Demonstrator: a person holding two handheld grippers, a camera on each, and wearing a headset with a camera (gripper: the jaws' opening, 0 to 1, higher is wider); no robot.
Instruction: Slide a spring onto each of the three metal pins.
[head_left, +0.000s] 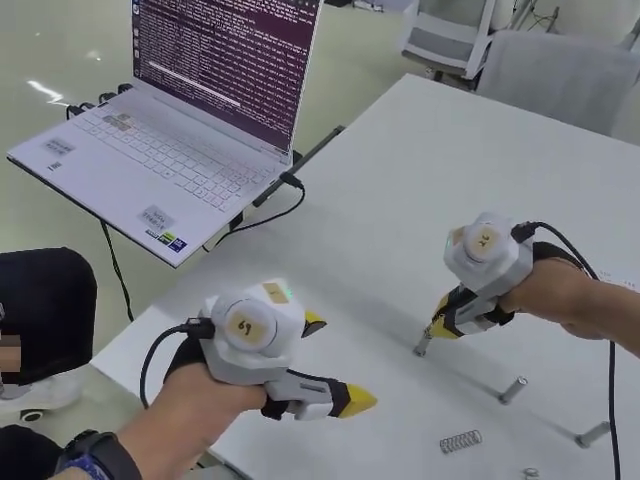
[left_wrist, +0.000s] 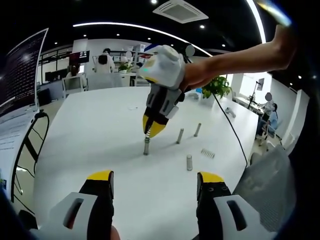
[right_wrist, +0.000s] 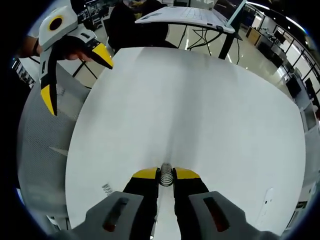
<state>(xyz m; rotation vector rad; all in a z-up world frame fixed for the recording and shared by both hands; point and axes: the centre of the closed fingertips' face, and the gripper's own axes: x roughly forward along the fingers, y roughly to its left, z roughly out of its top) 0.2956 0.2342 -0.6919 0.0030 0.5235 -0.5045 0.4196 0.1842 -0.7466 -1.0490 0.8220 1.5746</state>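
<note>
- The right gripper (head_left: 438, 328) sits at 4 o'clock in the head view, tipped down at the white table (head_left: 400, 200).
- Its jaws are clamped on a spring (right_wrist: 166, 177), which shows end-on between the yellow tips in the right gripper view.
- In the left gripper view that spring hangs straight over the first pin (left_wrist: 146, 146), with its lower end at the pin's top. I cannot tell whether it is already over the pin.
- Two more upright pins, the second pin (head_left: 513, 389) and the third pin (head_left: 592, 434), run off toward 4 o'clock from the first and stand bare.
- A loose spring (head_left: 460, 441) lies flat on the table at 6 o'clock of the first pin.
- A small upright piece (left_wrist: 189, 162) stands near the pins. It is too small to tell whether it is a pin or a spring.
- The left gripper (head_left: 338, 362) is at 7 o'clock in the head view, with its jaws spread apart and nothing between them.
- An open laptop (head_left: 190, 120) sits at 10 o'clock, off the table's edge.
</note>
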